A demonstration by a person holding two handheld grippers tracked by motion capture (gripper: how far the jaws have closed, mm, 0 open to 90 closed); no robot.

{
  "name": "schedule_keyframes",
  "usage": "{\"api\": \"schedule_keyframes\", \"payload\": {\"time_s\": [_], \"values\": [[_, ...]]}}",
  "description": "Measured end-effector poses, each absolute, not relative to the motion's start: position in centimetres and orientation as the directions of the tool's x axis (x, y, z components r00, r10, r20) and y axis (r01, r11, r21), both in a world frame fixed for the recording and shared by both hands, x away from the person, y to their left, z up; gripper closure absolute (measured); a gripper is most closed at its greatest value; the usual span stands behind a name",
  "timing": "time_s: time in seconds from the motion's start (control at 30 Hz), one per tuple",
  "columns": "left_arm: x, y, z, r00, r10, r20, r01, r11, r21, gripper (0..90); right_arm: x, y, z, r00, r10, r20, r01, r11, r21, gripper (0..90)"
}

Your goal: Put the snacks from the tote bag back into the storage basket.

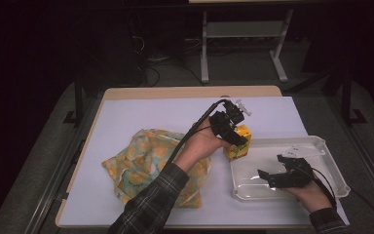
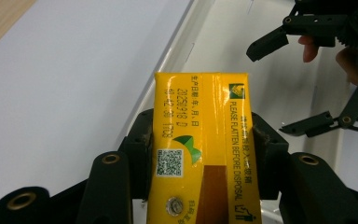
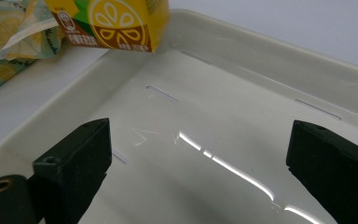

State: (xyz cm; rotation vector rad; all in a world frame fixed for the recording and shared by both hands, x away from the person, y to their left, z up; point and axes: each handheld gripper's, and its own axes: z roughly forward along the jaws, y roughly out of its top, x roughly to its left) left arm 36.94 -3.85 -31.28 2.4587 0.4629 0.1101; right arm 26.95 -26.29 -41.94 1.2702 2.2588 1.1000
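1. A yellow juice carton [image 2: 204,149] is clamped between the left gripper [image 1: 232,130] jaws, at frame centre.
2. It is held over the white tray [image 1: 321,146] left rim, long axis along the jaws.
3. The right gripper [image 1: 278,176], spread wide and empty, is held inside the tray, lower right.

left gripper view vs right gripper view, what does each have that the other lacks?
Left gripper view alone: the left gripper clamped on the yellow carton, its printed date and QR code readable, and the right gripper farther off, jaws apart. Right gripper view alone: the carton's lemon-print face, a corner of the patterned cloth bag, and slots in the tray floor. Shared: the carton, the white tray, and the white table cover.
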Motion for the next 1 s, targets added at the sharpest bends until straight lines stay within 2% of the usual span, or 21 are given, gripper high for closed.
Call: {"api": "schedule_keyframes", "payload": {"time_s": [1.0], "values": [[38.9, -8.5, -34.3, 0.914, 0.405, -0.038, 0.345, -0.723, 0.599, 51.7, 27.0, -26.5, -42.0, -0.554, 0.826, 0.104, 0.578, 0.292, 0.762, 6.1]]}}
